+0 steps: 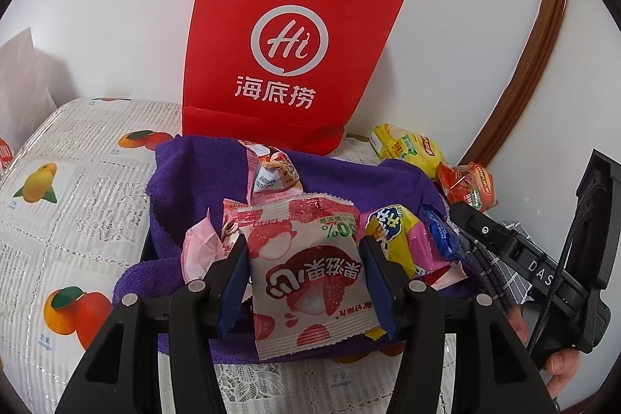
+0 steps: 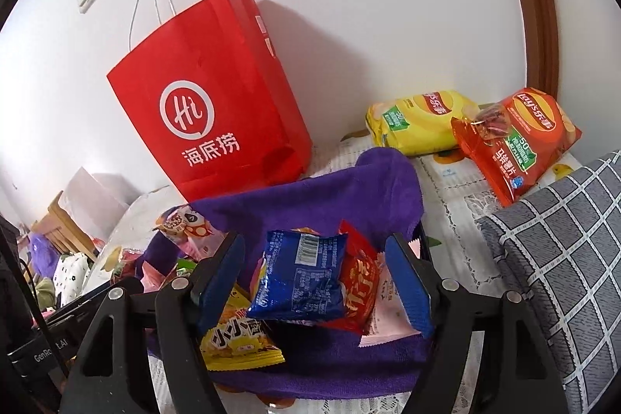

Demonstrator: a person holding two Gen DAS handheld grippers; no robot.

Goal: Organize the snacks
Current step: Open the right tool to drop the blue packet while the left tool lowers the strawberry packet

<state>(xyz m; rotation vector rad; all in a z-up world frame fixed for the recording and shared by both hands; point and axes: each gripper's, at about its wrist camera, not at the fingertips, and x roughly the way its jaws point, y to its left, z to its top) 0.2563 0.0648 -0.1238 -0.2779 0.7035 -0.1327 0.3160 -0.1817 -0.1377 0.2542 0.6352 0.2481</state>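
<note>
the left hand-held gripper (image 1: 304,278) is grasping a pink lychee packet (image 1: 308,278), pads pressed on its 2 side edges, holding it above a purple cloth (image 1: 186,173) that lines a dark basket on the worktop (image 1: 58,181). other small snacks lie on that cloth: a yellow-and-pink packet (image 1: 392,239) just to the right and another pink packet (image 1: 271,169) farther back.

the right hand-held gripper (image 2: 314,282) is released; its jaws stand apart on either side of a blue packet (image 2: 300,282) without pressing it. the blue packet rests on a red packet (image 2: 361,290) and beside a yellow packet (image 2: 236,336), all on the cloth.

behind stands a red paper bag (image 2: 209,111); 2 crisp bags, yellow (image 2: 419,123) and orange (image 2: 520,142), lie near the wall, outside the basket.

judging by this, the step in hand is gathering small snacks into the lined basket: the right side looks done with the blue packet, the left not yet. next, the left should lower the lychee packet onto a free patch of cloth and let go; the crisp bags then want collecting.
</note>
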